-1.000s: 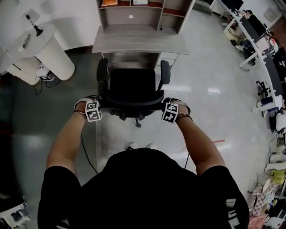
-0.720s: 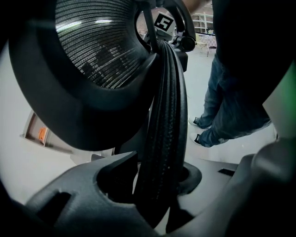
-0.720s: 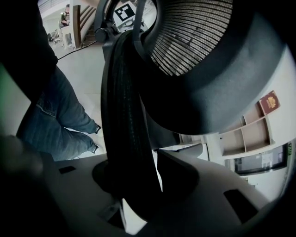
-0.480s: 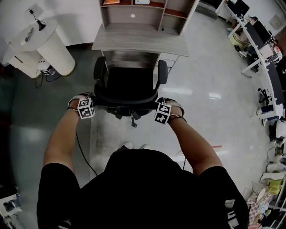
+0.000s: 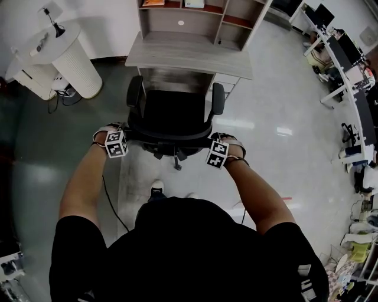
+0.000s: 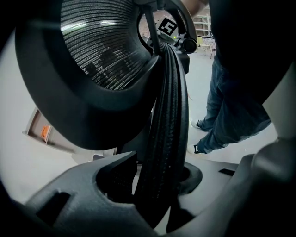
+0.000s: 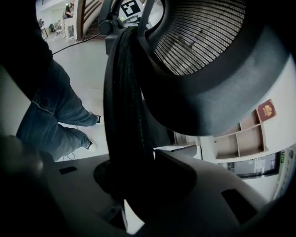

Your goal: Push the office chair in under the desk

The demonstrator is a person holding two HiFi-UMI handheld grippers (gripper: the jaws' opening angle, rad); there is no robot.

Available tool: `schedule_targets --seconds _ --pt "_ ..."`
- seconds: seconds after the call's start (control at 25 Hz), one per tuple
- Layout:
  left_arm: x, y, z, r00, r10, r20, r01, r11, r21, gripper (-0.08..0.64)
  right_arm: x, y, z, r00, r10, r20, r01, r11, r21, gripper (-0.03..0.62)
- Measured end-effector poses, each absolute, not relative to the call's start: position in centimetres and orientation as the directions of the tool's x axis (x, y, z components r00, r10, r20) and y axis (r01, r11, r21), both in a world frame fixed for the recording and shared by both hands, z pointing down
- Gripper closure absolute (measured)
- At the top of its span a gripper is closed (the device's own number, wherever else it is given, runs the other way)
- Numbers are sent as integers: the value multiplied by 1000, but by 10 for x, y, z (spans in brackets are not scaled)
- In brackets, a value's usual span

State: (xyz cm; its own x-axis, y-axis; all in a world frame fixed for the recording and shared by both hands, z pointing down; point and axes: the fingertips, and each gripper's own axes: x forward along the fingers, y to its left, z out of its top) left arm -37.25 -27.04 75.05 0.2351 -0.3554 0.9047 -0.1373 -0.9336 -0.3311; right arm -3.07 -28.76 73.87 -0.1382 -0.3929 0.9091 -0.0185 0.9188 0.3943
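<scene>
**Office chair** (image 5: 174,112): black, mesh-backed. It is placed at the middle of the head view, seat front at the near edge of the desk (image 5: 189,56), which lies at 12 o'clock. The backrest is turned toward the person at 6 o'clock.

**Left gripper** (image 5: 127,137): set at 8 o'clock of the chair. The backrest rim (image 6: 164,120) is straddled by its jaws, which have just been easing apart. A thin sliver of light is seen between one pad and the rim, so the rim is enclosed, not pinched.

**Right gripper** (image 5: 208,143): set at 4 o'clock of the chair. Its jaws have just been closing and are clamped on the same rim.

**Surroundings, from the chair:**
- Shelf unit (image 5: 201,15) on the desk, 12 o'clock.
- Knee space (image 5: 174,78) beneath the desktop, with the armrests (image 5: 134,91) just short of the desk edge.
- Pale drawer block (image 5: 227,79) under the desk, 1 o'clock, beside the right armrest.
- White ribbed pedestal (image 5: 74,65), 10 o'clock, with cables (image 5: 59,100) on the floor at its foot.
- Rows of workstations (image 5: 348,71), 2 to 3 o'clock, well apart.
- The person's shoe (image 5: 156,189), 6 o'clock, near the castors (image 5: 177,159).
</scene>
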Motion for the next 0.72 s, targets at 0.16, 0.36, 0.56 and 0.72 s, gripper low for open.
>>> schedule_targets --seconds 0.16,0.36,0.56,0.72 --pt "-376 -274 749 239 -359 902 -130 -933 -336 388 -35 -289 737 -140 -396 908 -27 918 396 459" --pt "-375 -274 749 247 -362 899 -128 -932 -340 388 -34 -288 737 -133 -394 910 -31 919 393 457" --pt "-376 -276 748 251 -368 895 -138 -929 -343 385 -35 -292 737 -129 -392 911 -27 920 392 457" --pt "-375 -279 749 251 -374 893 -140 -927 -349 383 -34 -295 738 -126 -392 911 -27 920 392 457"
